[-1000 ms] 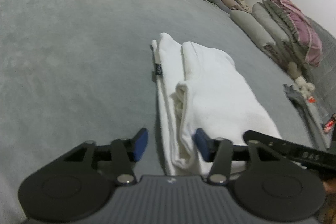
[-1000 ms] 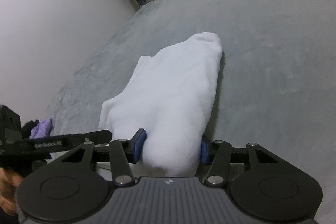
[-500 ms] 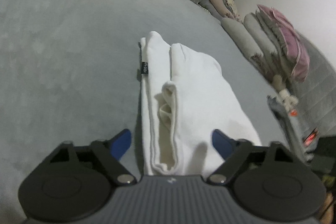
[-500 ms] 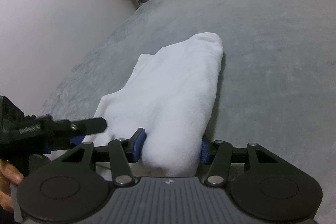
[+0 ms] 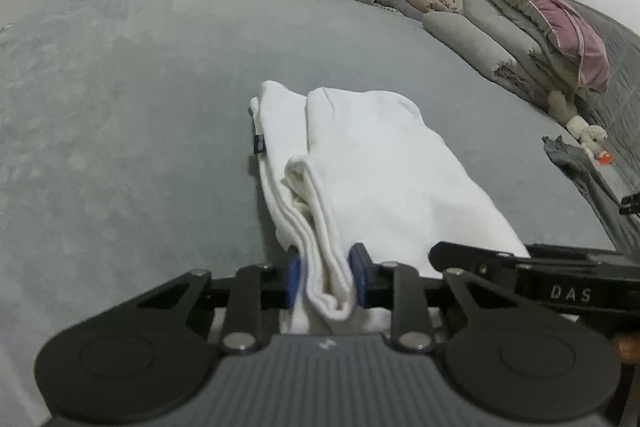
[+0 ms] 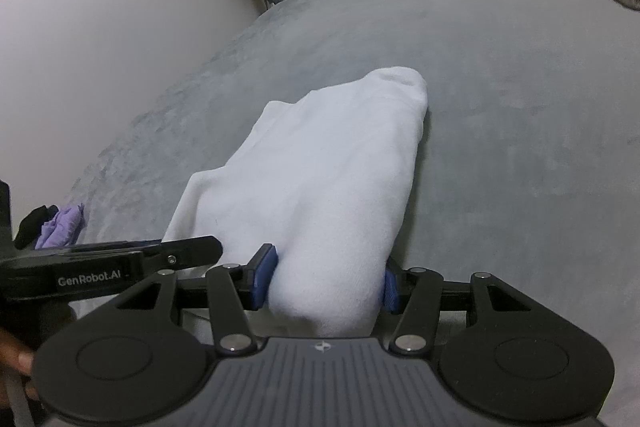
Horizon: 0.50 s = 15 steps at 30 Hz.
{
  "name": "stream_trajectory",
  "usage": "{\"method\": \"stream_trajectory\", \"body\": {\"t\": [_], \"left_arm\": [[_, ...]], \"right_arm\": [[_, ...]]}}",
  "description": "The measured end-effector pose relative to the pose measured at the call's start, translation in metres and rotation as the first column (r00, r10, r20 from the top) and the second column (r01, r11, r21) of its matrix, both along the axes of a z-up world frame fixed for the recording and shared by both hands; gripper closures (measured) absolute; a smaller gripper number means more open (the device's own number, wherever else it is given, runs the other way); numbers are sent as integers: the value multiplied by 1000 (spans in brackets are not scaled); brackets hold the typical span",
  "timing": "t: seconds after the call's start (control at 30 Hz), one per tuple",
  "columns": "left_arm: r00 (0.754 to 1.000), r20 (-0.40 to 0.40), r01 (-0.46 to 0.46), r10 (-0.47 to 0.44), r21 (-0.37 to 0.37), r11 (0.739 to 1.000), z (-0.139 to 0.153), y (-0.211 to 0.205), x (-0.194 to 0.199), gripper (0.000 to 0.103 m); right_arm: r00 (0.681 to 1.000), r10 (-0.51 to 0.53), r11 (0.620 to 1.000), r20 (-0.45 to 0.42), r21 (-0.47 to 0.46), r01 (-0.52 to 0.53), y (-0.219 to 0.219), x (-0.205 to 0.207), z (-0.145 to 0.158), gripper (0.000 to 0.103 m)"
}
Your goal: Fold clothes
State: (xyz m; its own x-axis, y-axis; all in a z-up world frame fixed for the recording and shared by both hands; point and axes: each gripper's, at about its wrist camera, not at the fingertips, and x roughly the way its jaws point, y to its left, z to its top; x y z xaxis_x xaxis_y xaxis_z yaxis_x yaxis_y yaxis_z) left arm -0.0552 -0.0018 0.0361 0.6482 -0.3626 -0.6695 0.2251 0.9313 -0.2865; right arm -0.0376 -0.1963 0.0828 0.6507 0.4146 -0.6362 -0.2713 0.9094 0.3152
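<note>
Lying on the grey bed (image 5: 120, 99), a folded white garment (image 5: 384, 163) is held at its near end by both grippers. The near left edge, a stack of folded layers, is pinched between the blue fingers (image 5: 294, 277) of the left gripper (image 5: 326, 277), whose jaws have just been closing onto it. The thick rounded right-hand fold (image 6: 332, 187) is clamped by the right gripper (image 6: 326, 281), a blue pad pressed against each side. A small dark label (image 5: 259, 143) is seen on the garment's left edge. Pillows and bedding (image 5: 536, 27) are piled along the far right of the bed.
</note>
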Motion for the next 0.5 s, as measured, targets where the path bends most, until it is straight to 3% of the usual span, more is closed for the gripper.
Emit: {"method": "stream_trajectory", "body": {"t": [0.5], "left_arm": [[1000,-7,8,-8,-6,1000,1,4,2,80]], "right_arm": [[1000,13,997,27,-74,-11,5,-3,5,50]]}}
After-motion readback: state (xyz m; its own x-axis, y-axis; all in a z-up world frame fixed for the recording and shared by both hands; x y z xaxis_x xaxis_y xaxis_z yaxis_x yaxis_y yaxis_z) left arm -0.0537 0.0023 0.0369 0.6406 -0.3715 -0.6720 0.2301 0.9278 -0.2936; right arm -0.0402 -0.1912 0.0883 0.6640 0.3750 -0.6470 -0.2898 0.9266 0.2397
